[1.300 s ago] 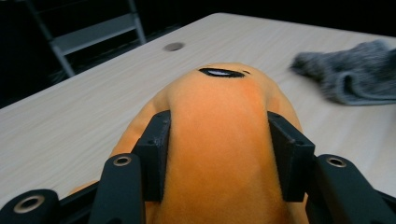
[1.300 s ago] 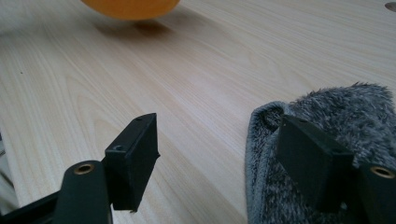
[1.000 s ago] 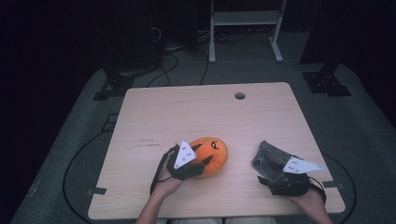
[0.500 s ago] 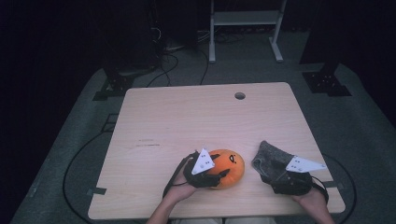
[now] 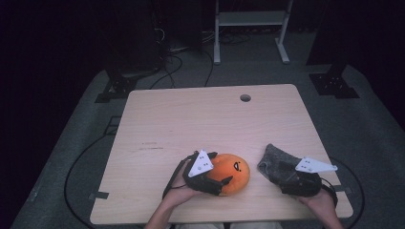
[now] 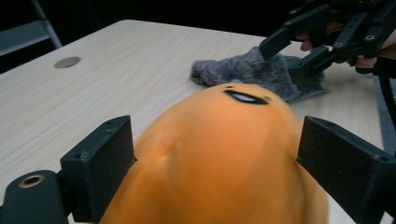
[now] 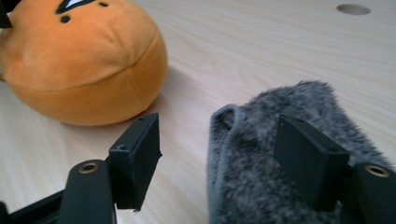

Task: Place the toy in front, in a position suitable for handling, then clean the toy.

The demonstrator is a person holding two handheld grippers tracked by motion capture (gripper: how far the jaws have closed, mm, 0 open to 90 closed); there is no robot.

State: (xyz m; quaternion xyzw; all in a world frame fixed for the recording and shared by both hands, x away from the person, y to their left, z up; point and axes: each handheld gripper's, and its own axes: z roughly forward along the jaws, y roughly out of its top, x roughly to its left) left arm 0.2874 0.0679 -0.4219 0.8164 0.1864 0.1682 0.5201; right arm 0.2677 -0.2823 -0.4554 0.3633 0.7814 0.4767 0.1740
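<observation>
An orange plush ball (image 5: 234,172) with a black stitched face lies near the table's front edge. My left gripper (image 5: 222,167) reaches around it from the left. In the left gripper view the plush (image 6: 219,158) bulges between the two jaws of that gripper (image 6: 217,128), which have just been opening and flank it without squeezing. A grey furry cloth (image 5: 271,157) lies to the right of the plush. My right gripper (image 5: 281,171) stands open over it. In the right gripper view one jaw of that gripper (image 7: 219,123) is above the cloth (image 7: 252,177) and the other above bare wood.
The light wooden table (image 5: 200,119) has a round cable hole (image 5: 245,98) near its far edge. Cables and a white metal stand (image 5: 248,19) are on the dark floor beyond. The left gripper view shows my right gripper (image 6: 299,51) at the cloth (image 6: 247,70).
The plush and my left gripper have shifted to the right and nearer the front edge, closer to the grey cloth. My right gripper has stayed on the cloth.
</observation>
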